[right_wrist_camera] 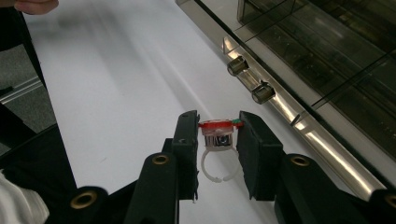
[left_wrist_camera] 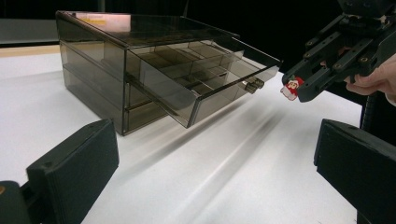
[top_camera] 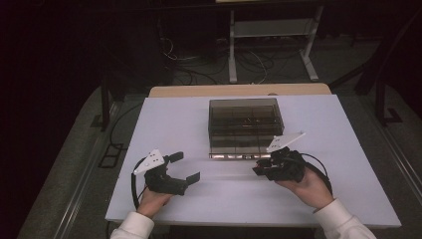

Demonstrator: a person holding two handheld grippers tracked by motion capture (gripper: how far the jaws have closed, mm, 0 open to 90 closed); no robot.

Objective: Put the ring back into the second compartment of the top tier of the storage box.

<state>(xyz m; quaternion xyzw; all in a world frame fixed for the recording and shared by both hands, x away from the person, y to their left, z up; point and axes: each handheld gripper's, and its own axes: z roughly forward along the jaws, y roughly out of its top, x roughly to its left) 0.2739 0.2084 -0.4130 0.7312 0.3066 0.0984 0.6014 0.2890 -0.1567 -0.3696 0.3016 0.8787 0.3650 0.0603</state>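
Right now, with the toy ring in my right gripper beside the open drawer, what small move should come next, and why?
Probably lift the right gripper a little and carry it over the open drawer of the smoked acrylic organizer. Its jaws are clamped on the toy ring, which sits beside the drawer's front knobs, below the rim, so it likely needs height before it can drop into a compartment.

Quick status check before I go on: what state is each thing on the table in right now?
Smoked drawer box: upright on the table, lid side up.
Top drawer: pulled open; contents of its compartments not clear.
Toy ring: gripped between the pads, red top pointing away from the claw, above the table by the drawer front.
Right claw: shut on the ring.
Left claw: open, holding nothing.
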